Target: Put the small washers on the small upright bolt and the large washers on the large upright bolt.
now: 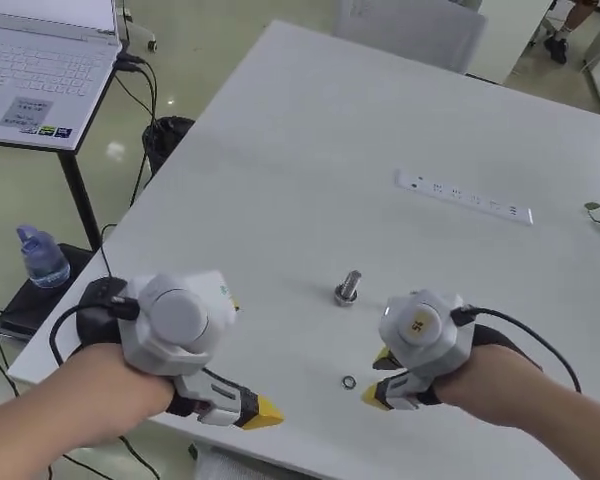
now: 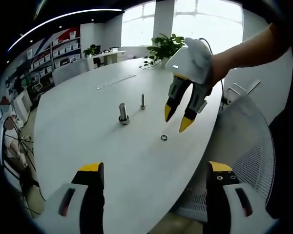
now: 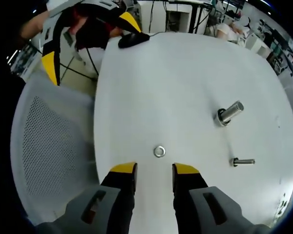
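One washer (image 3: 159,151) lies flat on the table (image 1: 310,150) near the large bolt (image 3: 228,113), not yet placed. The small bolt (image 3: 242,161) stands beside that bolt. The right claw (image 3: 154,170), parted and empty, hovers beside the washer; the left claw (image 2: 155,168), also parted and empty, is farther off.

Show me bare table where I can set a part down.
Free: the wide stretch of table between the large bolt and the power strip. Crowded: around the washer, between the right gripper and that bolt.
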